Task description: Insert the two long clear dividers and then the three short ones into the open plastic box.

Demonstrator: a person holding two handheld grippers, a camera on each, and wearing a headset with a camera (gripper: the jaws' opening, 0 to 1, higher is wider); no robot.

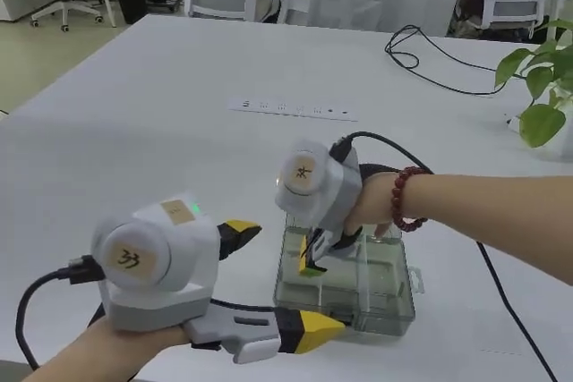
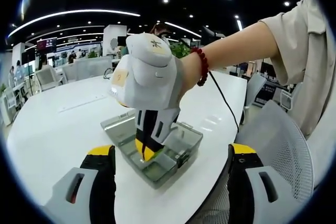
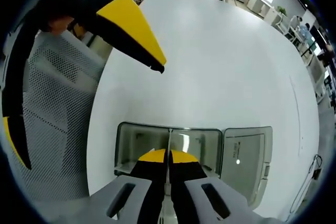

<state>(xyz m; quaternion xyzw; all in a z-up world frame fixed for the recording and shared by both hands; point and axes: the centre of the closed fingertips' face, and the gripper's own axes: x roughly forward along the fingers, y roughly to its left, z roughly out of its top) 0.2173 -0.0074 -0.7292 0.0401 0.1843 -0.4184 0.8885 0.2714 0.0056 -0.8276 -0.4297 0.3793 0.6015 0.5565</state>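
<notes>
Head view: my left claw (image 1: 281, 278) is low at the near left, lying sideways with its jaws spread wide and nothing between them, just beside the box (image 1: 394, 309) on the white tabletop (image 1: 179, 87). My right claw (image 1: 312, 262) points straight down, its tips inside the box near its left end.

Left gripper view: my own jaws stand far apart at the bottom, empty. Beyond them the box sits near the tabletop edge, with my right claw dipping into it.

Right gripper view: my right jaws are pressed together on a thin clear divider (image 3: 169, 139), seen edge-on as a line running from the tips across the box to its far wall. The lid (image 3: 247, 153) lies open to the right. One yellow tip of my left claw hangs above the box, apart from it
</notes>
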